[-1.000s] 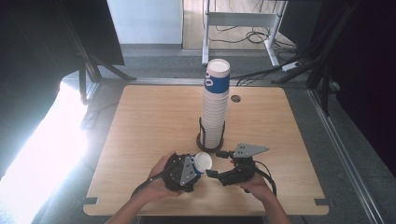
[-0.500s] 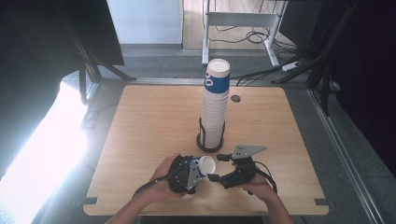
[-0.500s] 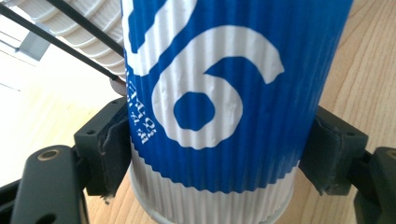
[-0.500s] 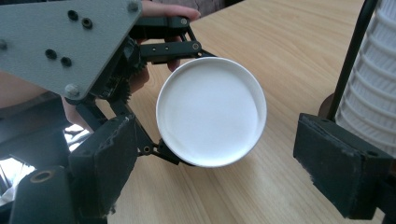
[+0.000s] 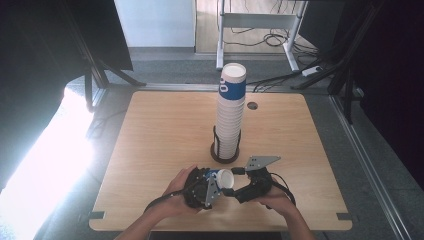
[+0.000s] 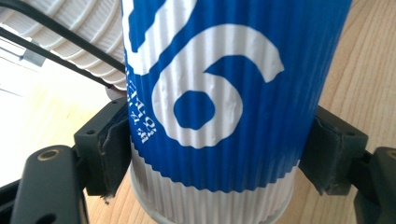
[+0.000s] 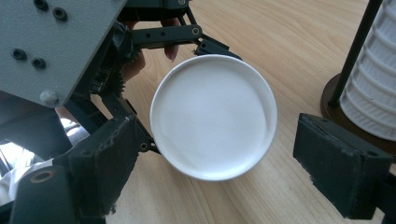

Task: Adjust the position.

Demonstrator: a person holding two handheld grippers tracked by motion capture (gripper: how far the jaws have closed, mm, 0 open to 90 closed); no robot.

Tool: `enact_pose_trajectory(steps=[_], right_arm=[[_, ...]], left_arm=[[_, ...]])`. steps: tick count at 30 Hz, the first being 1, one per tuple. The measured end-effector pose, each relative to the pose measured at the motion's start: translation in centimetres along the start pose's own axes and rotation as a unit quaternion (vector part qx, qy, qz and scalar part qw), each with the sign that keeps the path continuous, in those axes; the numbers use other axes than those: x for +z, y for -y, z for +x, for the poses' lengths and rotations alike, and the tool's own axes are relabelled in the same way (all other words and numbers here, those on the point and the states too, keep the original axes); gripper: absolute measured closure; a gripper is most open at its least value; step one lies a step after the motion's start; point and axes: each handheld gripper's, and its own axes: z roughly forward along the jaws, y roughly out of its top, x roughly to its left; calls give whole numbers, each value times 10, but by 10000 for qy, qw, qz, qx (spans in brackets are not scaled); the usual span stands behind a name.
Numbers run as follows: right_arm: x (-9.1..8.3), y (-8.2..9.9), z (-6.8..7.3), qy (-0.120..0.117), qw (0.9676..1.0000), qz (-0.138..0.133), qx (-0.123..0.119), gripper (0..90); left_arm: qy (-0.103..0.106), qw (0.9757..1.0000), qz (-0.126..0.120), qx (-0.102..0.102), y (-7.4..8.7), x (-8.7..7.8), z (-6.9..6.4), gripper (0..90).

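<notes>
The cup [image 6: 219, 107] is ribbed, blue over most of its wall with a large white figure and small white lettering, and plain white in the band at its lower end. In the right gripper view its round end [image 7: 213, 116] is plain white. The stack [image 5: 230, 117] is white and ribbed, with its top cup blue and white. The stand [image 5: 225, 156] under it is black, with thin black rods. The table [image 5: 160, 130] is light wood with a fine grain. The left claw [image 6: 219, 154] and right claw [image 7: 224, 182] are black, their pads scuffed grey. A grey plate [image 5: 261, 161] tops the right claw.
</notes>
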Motion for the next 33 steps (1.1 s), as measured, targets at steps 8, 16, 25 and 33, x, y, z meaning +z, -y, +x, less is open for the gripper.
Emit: enact_pose_trajectory(steps=[8,16,25,33], right_arm=[[4,-3,2,14,9998,207,-13,141],[8,-4,3,59,9993,372,8,138],[15,-5,4,74,9986,525,27,138],[23,-5,3,91,9978,646,87,213]], left_arm=[[-64,9999,0,135,-5,1,-3,202],[-145,9994,40,325,-9,0,-5,202],[-160,9991,77,391,-10,1,-8,202],[-200,9985,80,501,-14,1,-11,201]])
